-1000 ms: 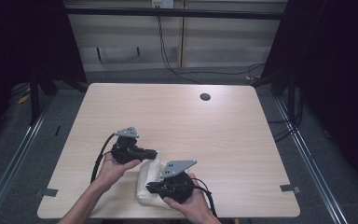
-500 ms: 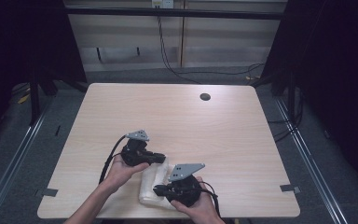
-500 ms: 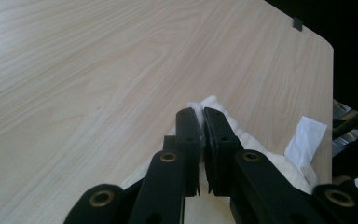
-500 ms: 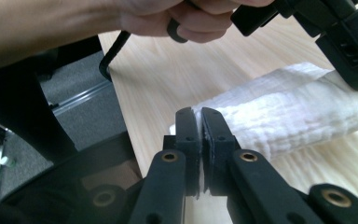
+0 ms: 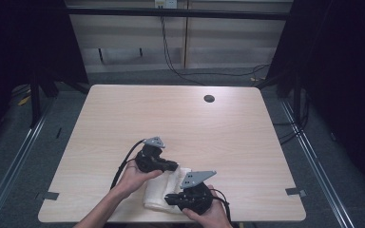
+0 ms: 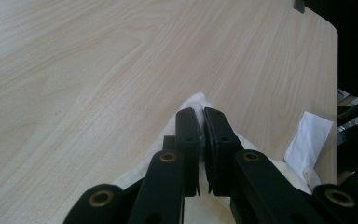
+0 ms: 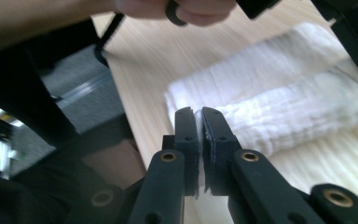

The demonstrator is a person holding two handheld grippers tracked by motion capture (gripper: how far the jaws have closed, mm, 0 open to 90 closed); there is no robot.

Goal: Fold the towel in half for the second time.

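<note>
Left gripper [image 5: 173, 166] and right gripper [image 5: 168, 197] lie low, jaws nearly closed.

Two black handheld claws: left claw [image 5: 171, 166], right claw [image 5: 169, 198]. Grey three-cornered plate on each, black cables trailing, brass-ringed screws on black jaw arms. Bare forearms, no sleeves.

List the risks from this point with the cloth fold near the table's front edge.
1. Each tongs pair, left tongs and right tongs, pinches only a thin bit of the white cloth; a corner may slip free.
2. The cloth lies close to the table front edge; a pull might drag it off.
</note>
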